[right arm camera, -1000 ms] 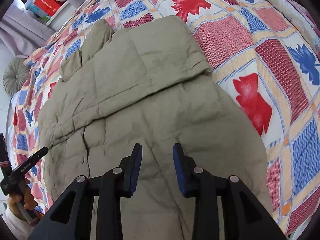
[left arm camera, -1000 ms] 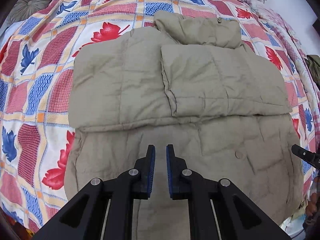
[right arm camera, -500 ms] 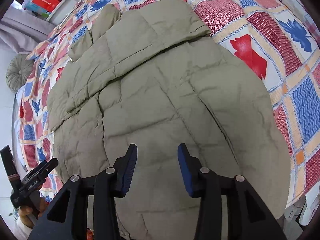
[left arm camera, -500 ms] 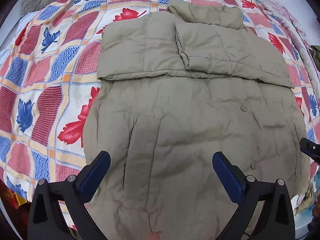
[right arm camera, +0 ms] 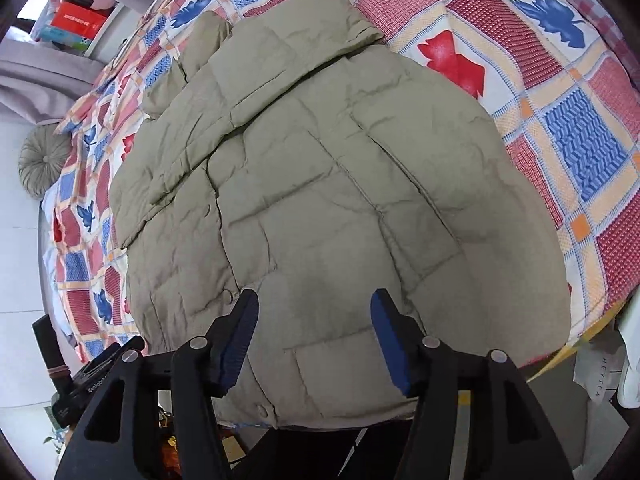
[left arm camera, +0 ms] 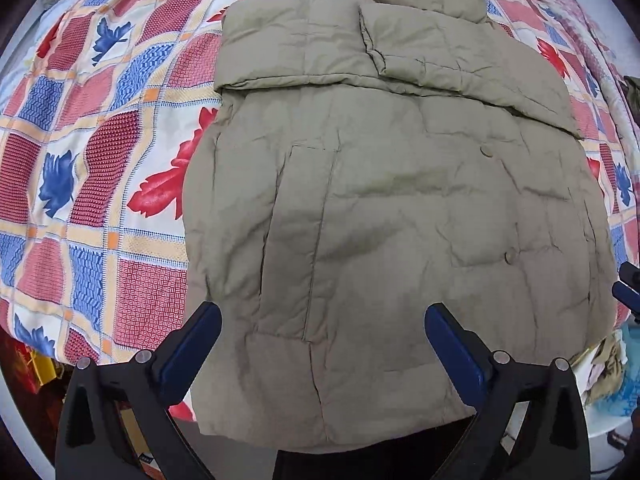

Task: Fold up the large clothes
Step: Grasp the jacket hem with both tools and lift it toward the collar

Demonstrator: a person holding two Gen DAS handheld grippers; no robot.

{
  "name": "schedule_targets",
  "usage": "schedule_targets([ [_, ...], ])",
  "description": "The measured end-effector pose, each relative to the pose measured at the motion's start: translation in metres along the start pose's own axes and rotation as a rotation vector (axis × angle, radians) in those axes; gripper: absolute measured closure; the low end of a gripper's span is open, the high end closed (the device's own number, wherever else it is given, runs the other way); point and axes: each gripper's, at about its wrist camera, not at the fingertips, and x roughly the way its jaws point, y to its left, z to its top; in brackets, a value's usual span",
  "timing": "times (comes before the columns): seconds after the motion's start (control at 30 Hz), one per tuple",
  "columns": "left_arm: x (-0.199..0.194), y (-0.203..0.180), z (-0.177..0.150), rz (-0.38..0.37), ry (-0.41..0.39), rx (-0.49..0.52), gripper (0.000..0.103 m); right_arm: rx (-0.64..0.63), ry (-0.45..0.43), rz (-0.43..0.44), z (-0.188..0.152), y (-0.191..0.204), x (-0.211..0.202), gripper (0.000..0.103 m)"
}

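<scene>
Left gripper (left arm camera: 322, 326) fingers spread wide and empty; right gripper (right arm camera: 314, 320) fingers, just opening, hold nothing. Ahead of both lies the padded jacket (left arm camera: 392, 216), sleeves folded across, on the bed (left arm camera: 100, 128). Its hem overhangs the bed edge beneath the fingers; a one-sided or shallow pinch could let it slide off or undo the sleeve folds

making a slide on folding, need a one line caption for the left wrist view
Open left gripper above the hem of a khaki padded jacket, sleeves folded across its chest, on a leaf-patterned bedspread.
</scene>
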Motion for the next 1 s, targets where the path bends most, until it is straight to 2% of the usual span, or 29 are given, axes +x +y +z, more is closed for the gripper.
schedule_targets([
  [0.1, -0.002, 0.000, -0.007, -0.033, 0.011, 0.001, 0.001, 0.023, 0.000, 0.016, -0.004, -0.005, -0.005, 0.031],
  [0.2, -0.002, 0.007, -0.016, -0.090, 0.027, -0.029, 0.001, 0.040, 0.000, 0.030, -0.008, -0.009, -0.011, 0.030],
  [0.4, 0.008, 0.039, -0.041, -0.221, 0.093, -0.170, 0.001, 0.097, 0.011, 0.049, -0.019, -0.029, -0.019, 0.030],
  [0.5, 0.009, 0.049, -0.053, -0.284, 0.112, -0.203, 0.001, 0.166, 0.025, 0.091, -0.026, -0.046, -0.020, 0.030],
  [0.57, 0.010, 0.054, -0.061, -0.325, 0.121, -0.218, 0.001, 0.224, 0.031, 0.138, -0.032, -0.059, -0.019, 0.018],
  [0.8, 0.023, 0.059, -0.082, -0.443, 0.215, -0.226, 0.001, 0.449, 0.081, 0.231, -0.061, -0.105, 0.001, 0.018],
  [0.9, 0.033, 0.058, -0.090, -0.478, 0.265, -0.232, 0.001, 0.515, 0.105, 0.245, -0.069, -0.118, 0.013, 0.018],
  [1.0, 0.047, 0.061, -0.102, -0.514, 0.329, -0.281, 0.001, 0.544, 0.129, 0.237, -0.075, -0.126, 0.027, 0.018],
])
